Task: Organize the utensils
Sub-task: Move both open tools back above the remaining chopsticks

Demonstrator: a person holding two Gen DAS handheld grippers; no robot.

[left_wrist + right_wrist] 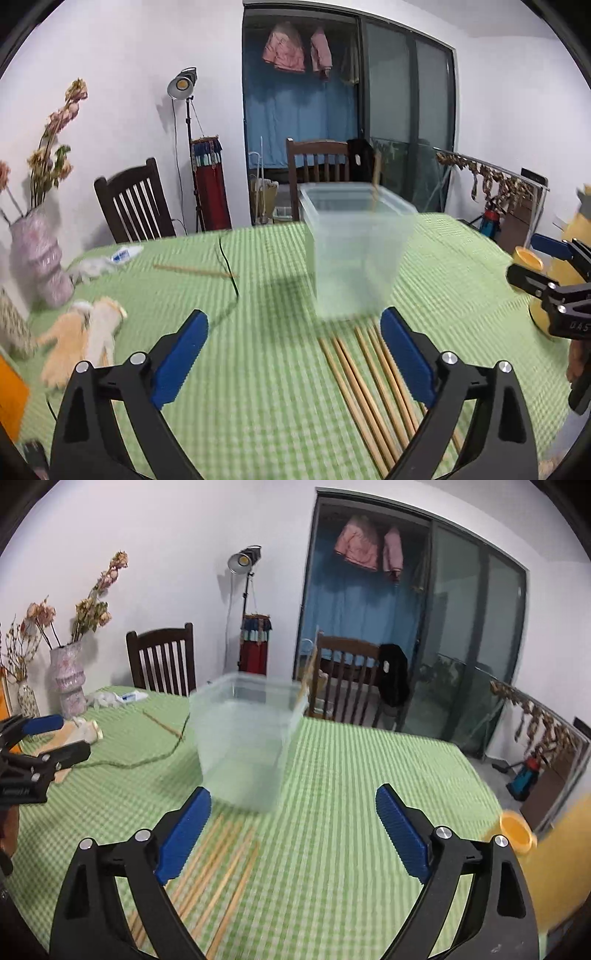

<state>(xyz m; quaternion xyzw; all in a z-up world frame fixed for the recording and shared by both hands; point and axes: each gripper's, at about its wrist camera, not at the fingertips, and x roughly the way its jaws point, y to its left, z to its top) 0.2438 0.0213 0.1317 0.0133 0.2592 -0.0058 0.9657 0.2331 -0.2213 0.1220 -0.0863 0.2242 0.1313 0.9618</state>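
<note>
frankly, the main risk here is a clumsy pickup from the bundle of chopsticks lying flat on the green checked desk, just in front of the clear plastic bin. both grippers stand wide open and hold nothing: the left gripper hangs above bare cloth with its right-hand blue pad over the edge of the bundle, and the right gripper has the sticks under its left-hand pad, the rest of its span over empty cloth.

the sticks lie side by side, touching or nearly so, so a closing pinch could catch several at once, or scissor them and send some rolling. they are thin and lie flush with the cloth, so the pads could also snag the fabric and drag it, which would shift the light bin.

the two grippers are close together by the same bundle; reaching for it at once could make them collide. one chopstick already leans upright in the far corner of the bin, and a careless drop could knock it out or tip the bin. a stray stick lies well apart to the left beside a dark cable, easy to forget or to tangle.
</note>
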